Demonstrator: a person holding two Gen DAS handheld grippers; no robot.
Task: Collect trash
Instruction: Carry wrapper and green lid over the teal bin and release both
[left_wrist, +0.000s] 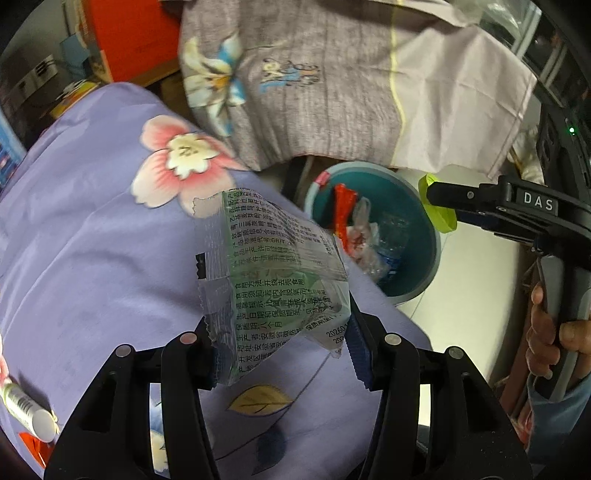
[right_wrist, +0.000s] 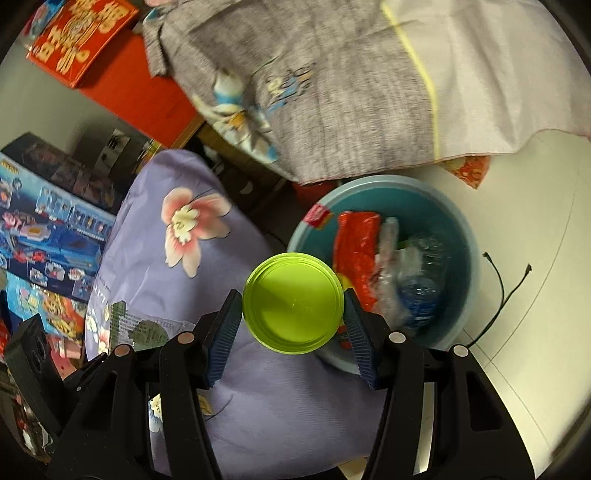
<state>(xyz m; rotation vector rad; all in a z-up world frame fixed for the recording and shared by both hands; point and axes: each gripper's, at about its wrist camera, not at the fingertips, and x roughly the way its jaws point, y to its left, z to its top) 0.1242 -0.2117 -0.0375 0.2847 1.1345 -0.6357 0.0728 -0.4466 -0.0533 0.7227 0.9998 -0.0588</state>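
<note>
My left gripper (left_wrist: 280, 347) is shut on a crumpled clear and green printed wrapper (left_wrist: 273, 273), held above a purple floral quilt (left_wrist: 92, 240). My right gripper (right_wrist: 291, 325) is shut on a round lime green lid (right_wrist: 293, 302), its pads pressing on both edges. A teal basin (right_wrist: 406, 199) sits on the floor just beyond and right of the lid, with a red wrapper (right_wrist: 356, 251), clear plastic and a crushed bottle (right_wrist: 421, 291) inside. In the left wrist view the basin (left_wrist: 421, 229) lies past the wrapper, and the right gripper (left_wrist: 443, 206) hovers over its right rim with the lid (left_wrist: 428, 181) seen edge-on.
A grey floral cloth (right_wrist: 332, 92) hangs over the basin's far side. Red boxes (right_wrist: 81, 40) and toy boxes (right_wrist: 48, 229) stand at the left. A black cord (right_wrist: 498, 295) lies on the white floor (right_wrist: 535, 332). A white tube (left_wrist: 26, 410) rests on the quilt. A hand (left_wrist: 546, 332) grips the right handle.
</note>
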